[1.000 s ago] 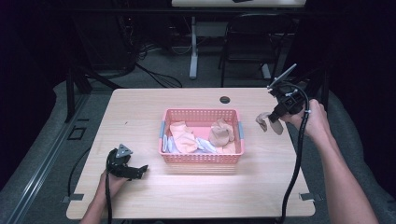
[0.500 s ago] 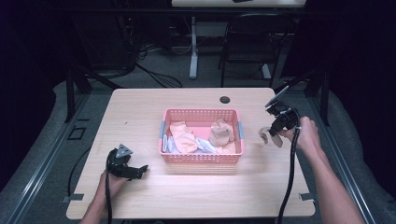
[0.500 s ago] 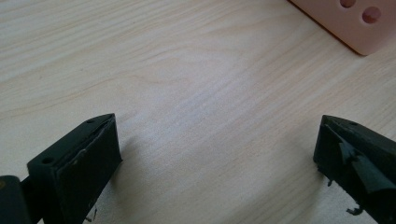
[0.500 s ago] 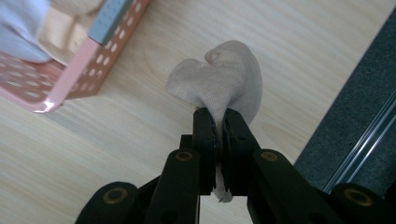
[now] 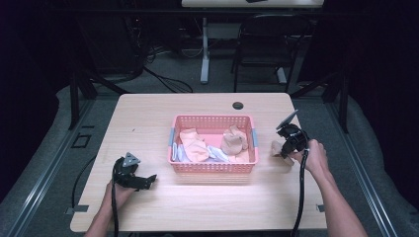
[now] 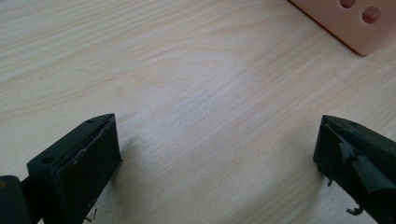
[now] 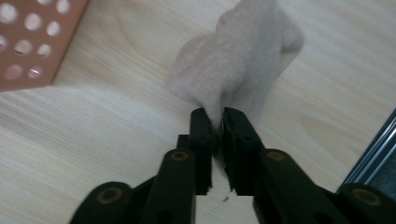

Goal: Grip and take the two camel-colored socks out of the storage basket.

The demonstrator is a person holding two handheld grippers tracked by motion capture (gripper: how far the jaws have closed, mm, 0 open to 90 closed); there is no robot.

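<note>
The pale wooden bench (image 5: 148,123) carries a pink perforated plastic basket (image 5: 213,170). The right gripper (image 7: 215,116) pinches a beige knitted sock (image 7: 238,56) between nearly closed jaws; lower it flat before releasing. The left gripper (image 6: 215,154) jaws stand wide, empty

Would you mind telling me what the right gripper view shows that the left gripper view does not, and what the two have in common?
Right gripper view alone: the right gripper with its fingers pinched on a beige sock, which bunches on the table, plus a dark metal edge at the lower right corner.

Left gripper view alone: the left gripper wide open, nothing between its fingers, bare wood beneath.

Both: the light wood table and a corner of the pink perforated basket, with holes showing in its wall.
</note>
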